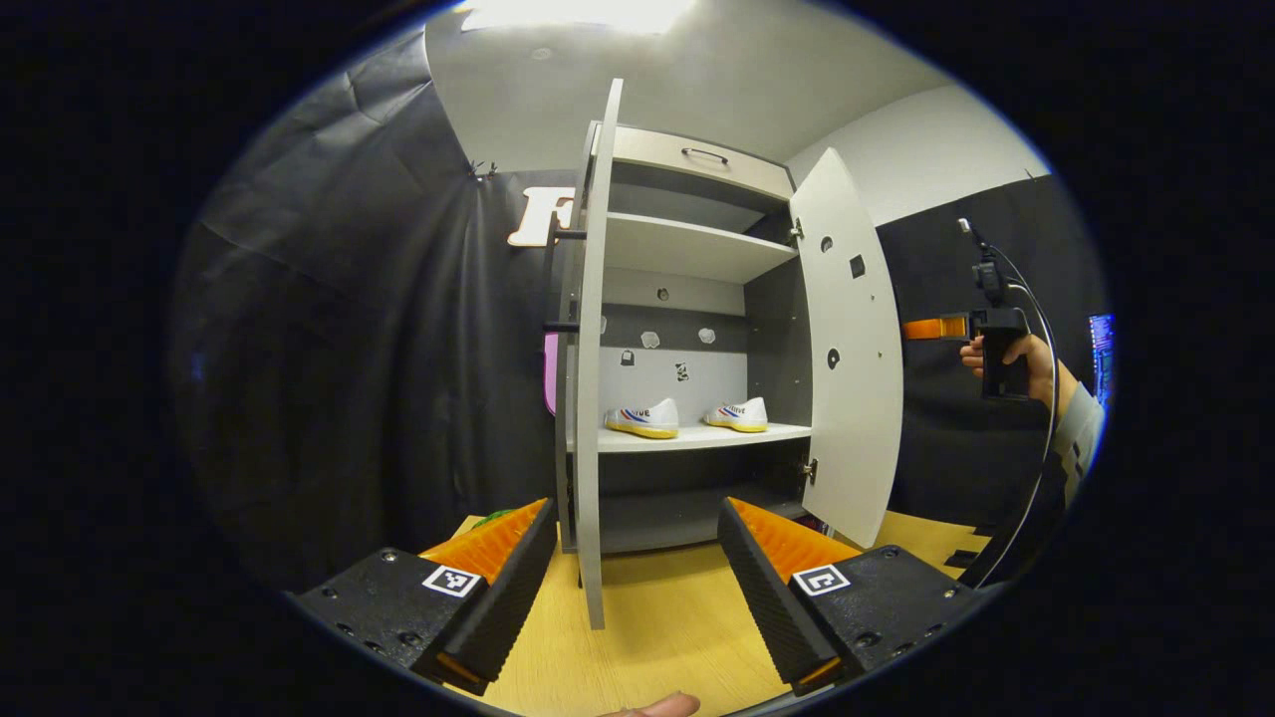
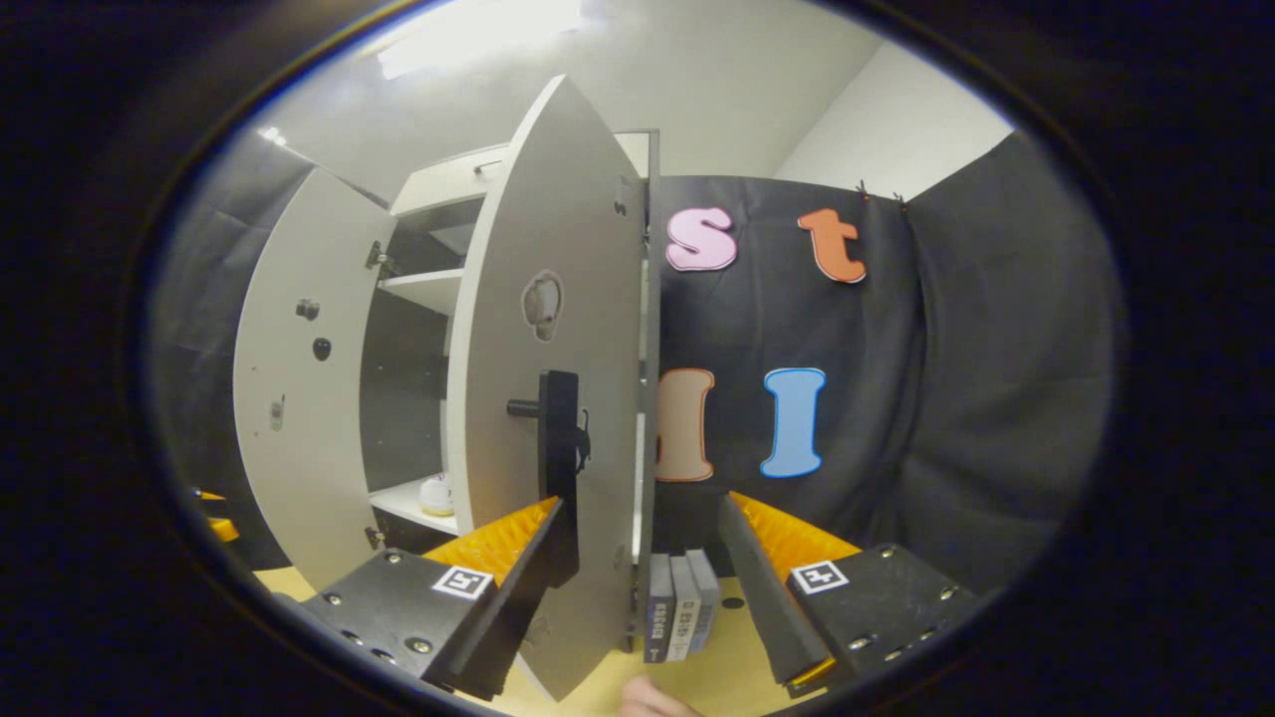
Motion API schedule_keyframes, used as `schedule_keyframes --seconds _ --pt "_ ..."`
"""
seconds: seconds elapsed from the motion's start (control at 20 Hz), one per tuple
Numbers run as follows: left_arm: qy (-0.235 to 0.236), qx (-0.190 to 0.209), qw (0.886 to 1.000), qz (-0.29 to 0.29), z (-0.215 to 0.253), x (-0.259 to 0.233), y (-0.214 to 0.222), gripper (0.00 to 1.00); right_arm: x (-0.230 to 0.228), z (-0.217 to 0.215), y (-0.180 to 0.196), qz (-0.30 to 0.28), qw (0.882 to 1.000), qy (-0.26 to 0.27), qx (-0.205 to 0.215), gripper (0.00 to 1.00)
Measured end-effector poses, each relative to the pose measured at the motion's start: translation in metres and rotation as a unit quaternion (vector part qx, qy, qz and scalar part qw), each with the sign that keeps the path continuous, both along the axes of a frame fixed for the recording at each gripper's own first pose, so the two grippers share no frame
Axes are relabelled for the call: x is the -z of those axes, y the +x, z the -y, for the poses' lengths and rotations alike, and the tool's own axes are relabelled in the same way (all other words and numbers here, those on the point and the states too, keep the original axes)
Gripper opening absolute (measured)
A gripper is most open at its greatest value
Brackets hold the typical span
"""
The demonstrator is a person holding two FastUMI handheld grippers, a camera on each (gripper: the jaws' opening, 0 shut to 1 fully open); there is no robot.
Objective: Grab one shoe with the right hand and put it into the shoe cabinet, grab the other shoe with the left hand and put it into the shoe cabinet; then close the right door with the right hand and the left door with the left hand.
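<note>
Two white shoes, one on the left and one on the right, sit side by side on the middle shelf of the open shoe cabinet. My left gripper is open and empty in front of the cabinet, with the left door standing edge-on ahead of it. The right door is swung out wide. Beyond it a hand holds the right gripper. In the right gripper view, my right gripper is open, and the right door with its black handle stands close ahead, its lower edge between the fingers.
The cabinet stands on a yellow wooden tabletop. A few upright books stand beside the cabinet, just behind the right door. The left door hangs open farther off. Black cloth walls close in both sides.
</note>
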State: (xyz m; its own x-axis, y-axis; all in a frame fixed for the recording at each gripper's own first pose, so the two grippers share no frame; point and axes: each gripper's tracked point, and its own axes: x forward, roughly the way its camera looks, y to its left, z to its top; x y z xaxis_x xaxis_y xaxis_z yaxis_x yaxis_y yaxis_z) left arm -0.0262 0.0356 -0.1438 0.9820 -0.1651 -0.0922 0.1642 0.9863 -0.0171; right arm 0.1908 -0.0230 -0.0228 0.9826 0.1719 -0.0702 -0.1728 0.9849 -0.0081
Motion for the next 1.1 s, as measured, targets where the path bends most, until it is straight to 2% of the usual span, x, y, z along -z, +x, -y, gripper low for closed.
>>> schedule_keyframes --seconds 0.25,0.35,0.4,0.5,0.6,0.9,1.1 --pt "-0.001 -0.01 1.0 -0.019 -0.012 0.009 0.001 0.98 0.009 -0.056 0.007 -0.015 0.999 0.021 -0.037 0.92" --pt "-0.001 -0.022 1.0 -0.023 -0.026 0.01 0.003 0.98 0.015 -0.085 0.007 -0.02 0.997 0.025 -0.07 0.92" --pt "0.001 -0.029 0.999 -0.025 -0.033 0.011 0.003 0.98 0.017 -0.092 0.008 -0.02 0.997 0.02 -0.073 0.94" --pt "0.005 -0.043 0.999 -0.026 -0.047 0.012 0.001 0.98 0.019 -0.086 0.008 -0.007 0.999 -0.004 -0.049 0.95" --pt "0.007 -0.056 0.998 -0.026 -0.058 0.011 0.0 0.98 0.026 -0.086 0.006 -0.009 0.999 0.001 -0.04 0.95" --pt "-0.006 -0.092 0.995 -0.032 -0.099 0.01 0.016 0.98 0.046 -0.077 -0.014 -0.02 0.998 0.018 -0.048 0.96" --pt "-0.016 -0.102 0.994 -0.028 -0.132 -0.002 0.044 0.95 0.051 -0.08 -0.039 -0.002 0.998 -0.002 -0.056 0.94"
